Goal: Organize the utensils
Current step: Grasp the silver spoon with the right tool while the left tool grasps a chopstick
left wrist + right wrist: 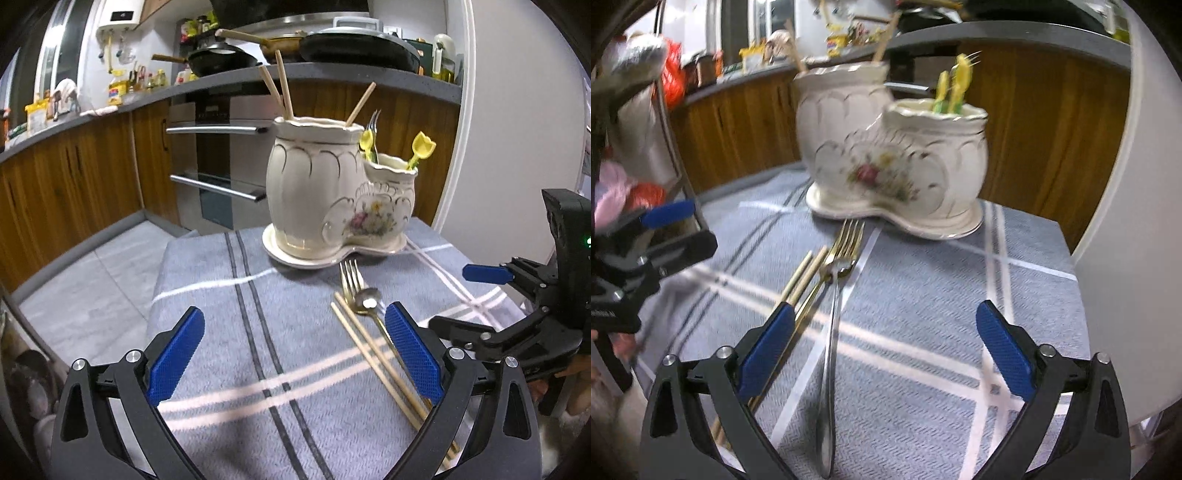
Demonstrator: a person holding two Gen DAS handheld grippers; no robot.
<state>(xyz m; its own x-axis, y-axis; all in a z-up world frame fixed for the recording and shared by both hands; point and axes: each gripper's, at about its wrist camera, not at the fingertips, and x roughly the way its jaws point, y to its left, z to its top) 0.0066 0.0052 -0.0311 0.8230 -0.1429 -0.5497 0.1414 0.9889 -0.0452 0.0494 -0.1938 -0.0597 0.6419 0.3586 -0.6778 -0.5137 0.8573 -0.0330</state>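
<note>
Left tongs point(293, 349) were seen nearest the lens, blades spread wide, nothing between them; right-hand blade overlapped the loose cutlery in that view, contact could not be told; right tongs point(884, 349) likewise held apart, nothing clamped, hovering over the spoon point(829, 354) handle; spoon, gold fork point(351, 275) and chopstick pair point(373, 354) were laid side by side on the blue-grey striped cloth point(236, 332) covering the worktop, just in front of the holder; fork tines were pointed at the holder base, close to it; cream ceramic holder point(314, 192) with two compartments was stood upright at the far side of the cloth; three chopsticks point(284, 86) were seen in the taller compartment; yellow tulip-topped picks point(423, 146) and a fork point(373, 125) in the lower one; right-wrist view was blurred.
</note>
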